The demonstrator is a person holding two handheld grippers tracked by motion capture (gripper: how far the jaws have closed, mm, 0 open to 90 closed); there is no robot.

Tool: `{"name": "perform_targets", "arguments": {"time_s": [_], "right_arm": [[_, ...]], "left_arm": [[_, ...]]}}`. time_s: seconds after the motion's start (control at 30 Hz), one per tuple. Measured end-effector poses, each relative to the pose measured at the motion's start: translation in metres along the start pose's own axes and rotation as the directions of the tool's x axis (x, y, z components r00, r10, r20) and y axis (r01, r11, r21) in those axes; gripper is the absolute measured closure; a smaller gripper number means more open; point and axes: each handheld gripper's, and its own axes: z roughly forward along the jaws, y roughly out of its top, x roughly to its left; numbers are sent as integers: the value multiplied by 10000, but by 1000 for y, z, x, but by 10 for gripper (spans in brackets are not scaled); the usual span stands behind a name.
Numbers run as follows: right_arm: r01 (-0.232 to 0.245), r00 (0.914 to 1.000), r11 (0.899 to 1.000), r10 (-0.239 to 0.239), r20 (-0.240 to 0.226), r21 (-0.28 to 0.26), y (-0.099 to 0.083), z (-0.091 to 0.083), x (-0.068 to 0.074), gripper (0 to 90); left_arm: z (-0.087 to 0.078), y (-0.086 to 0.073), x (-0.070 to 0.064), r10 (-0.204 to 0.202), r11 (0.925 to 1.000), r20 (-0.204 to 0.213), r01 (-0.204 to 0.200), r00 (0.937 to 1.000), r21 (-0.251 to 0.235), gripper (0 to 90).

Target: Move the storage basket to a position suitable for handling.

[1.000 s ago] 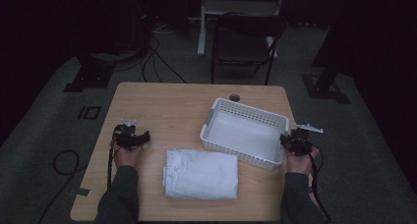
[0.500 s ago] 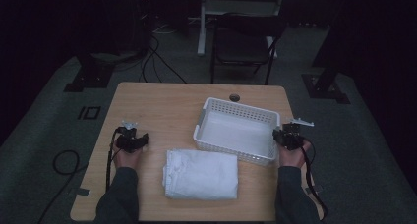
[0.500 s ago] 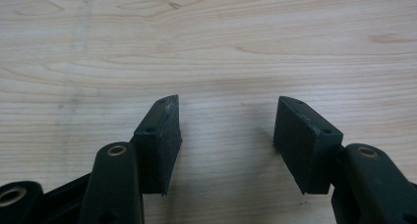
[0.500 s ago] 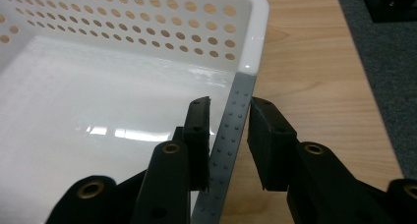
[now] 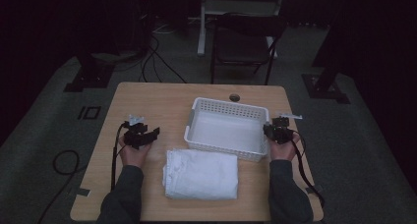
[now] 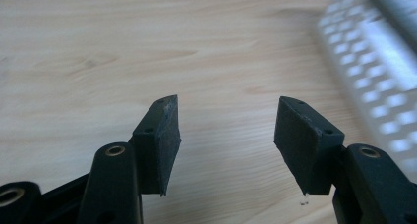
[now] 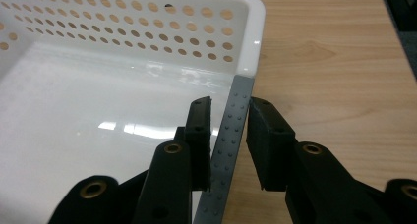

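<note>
R tongs [image 7: 228, 117]: clamped on basket [image 5: 226, 130] rim – one jaw inside the wall, one outside.
L tongs [image 6: 226, 123]: jaws wide apart, nothing btwn them, over bare worktop [image 5: 157, 98].
Change: basket slid left w/ my R hand vs. a sec ago – now sits mid-worktop, just behind folded towel [image 5: 200, 174].
Meaning: basket prob. placed for loading; towel not yet touched, L side free to take it.

Dark grey sleeves, black cables, and each black gripper [image 6: 226, 135] has wedge-shaped pads with brass-ringed screw holes.
</note>
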Motion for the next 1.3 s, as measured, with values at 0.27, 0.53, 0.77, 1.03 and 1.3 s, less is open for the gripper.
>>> {"name": "perform_targets", "arguments": {"time_s": [0.27,0.53,0.77,1.03,1.3], "right_arm": [[251,9989,9996,-255,-400,-102,7,9,16,718],[607,9924,9973,-646,-1048,-402,9,18,26,717],[959,9864,9939,-1022,-1284,-542,14,23,36,717],[1504,9737,9877,-1554,-1668,-420,23,33,51,692],[1907,9572,9801,-1983,-2109,-559,18,14,56,546]], "left_arm": [[-3,21,-36,387,9988,786,-362,9962,-326,427],[8,26,-56,727,9973,915,-717,9932,-140,432],[13,24,-56,796,9967,831,-806,9934,91,457],[12,21,-48,553,9983,501,-562,9972,178,488],[10,15,-42,410,9983,467,-428,9981,385,583]]}}
